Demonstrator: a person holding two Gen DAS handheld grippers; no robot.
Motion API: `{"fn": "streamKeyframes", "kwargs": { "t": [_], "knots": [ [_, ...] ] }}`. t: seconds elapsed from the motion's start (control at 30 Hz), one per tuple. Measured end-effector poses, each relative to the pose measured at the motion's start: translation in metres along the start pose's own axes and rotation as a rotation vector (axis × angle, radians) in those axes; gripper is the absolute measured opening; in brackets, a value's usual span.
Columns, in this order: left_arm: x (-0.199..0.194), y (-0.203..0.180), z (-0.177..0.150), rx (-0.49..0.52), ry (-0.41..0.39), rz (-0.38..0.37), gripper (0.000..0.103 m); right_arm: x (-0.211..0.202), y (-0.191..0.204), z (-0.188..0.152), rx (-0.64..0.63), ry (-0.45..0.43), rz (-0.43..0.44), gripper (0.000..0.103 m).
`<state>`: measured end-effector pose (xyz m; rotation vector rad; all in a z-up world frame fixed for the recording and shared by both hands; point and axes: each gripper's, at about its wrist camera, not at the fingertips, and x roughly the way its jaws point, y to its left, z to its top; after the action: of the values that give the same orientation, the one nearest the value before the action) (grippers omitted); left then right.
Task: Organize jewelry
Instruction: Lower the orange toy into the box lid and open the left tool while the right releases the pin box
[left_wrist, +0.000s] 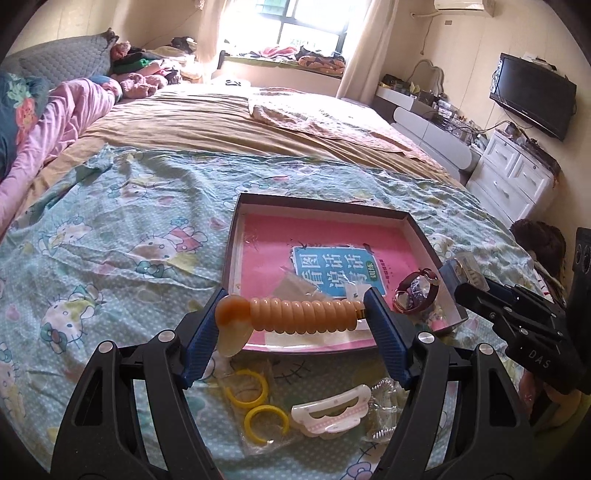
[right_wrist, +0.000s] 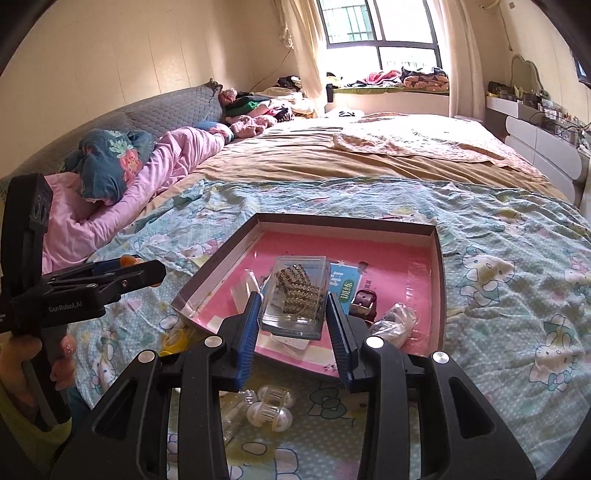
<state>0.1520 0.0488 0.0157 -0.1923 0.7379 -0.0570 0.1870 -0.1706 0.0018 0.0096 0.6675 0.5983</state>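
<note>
My left gripper (left_wrist: 295, 314) is shut on an orange spiral hair coil (left_wrist: 295, 314), held lengthwise between the blue pads above the near edge of a shallow box (left_wrist: 325, 201) with a pink book inside. My right gripper (right_wrist: 291, 310) is shut on a clear plastic case (right_wrist: 295, 295) with rhinestone jewelry in it, held over the same box (right_wrist: 347, 219). A dark red watch strap (left_wrist: 417, 291) lies in the box; it also shows in the right wrist view (right_wrist: 364, 301). The right gripper body (left_wrist: 517, 314) shows at the right of the left wrist view.
On the Hello Kitty sheet near me lie two yellow rings in a bag (left_wrist: 255, 398), a white hair clip (left_wrist: 332, 410) and a clear claw clip (right_wrist: 271, 406). A clear packet (right_wrist: 397, 319) lies in the box. Pillows and a pink quilt (right_wrist: 147, 184) lie at the left.
</note>
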Motion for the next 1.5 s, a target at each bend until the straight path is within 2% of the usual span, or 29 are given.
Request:
{"fn": "streamKeyframes", "kwargs": {
  "t": [0.33, 0.7, 1.07, 1.13, 1.5],
  "knots": [
    [0.035, -0.01, 0.004, 0.045, 0.063, 0.004, 0.067, 0.004, -0.016, -0.003, 0.027, 0.012, -0.017, 0.034],
    [0.066, -0.004, -0.005, 0.042, 0.133, 0.01, 0.067, 0.026, -0.01, -0.015, 0.001, 0.067, -0.029, 0.034],
    [0.074, 0.003, -0.011, 0.034, 0.159, 0.019, 0.069, 0.046, -0.007, -0.021, -0.017, 0.106, -0.051, 0.034],
    [0.074, 0.004, -0.011, 0.033, 0.156, 0.023, 0.075, 0.049, -0.007, -0.022, -0.019, 0.113, -0.053, 0.034],
    [0.061, 0.012, -0.008, 0.008, 0.129, 0.028, 0.081, 0.067, -0.004, -0.025, -0.032, 0.158, -0.062, 0.034]
  ]
}}
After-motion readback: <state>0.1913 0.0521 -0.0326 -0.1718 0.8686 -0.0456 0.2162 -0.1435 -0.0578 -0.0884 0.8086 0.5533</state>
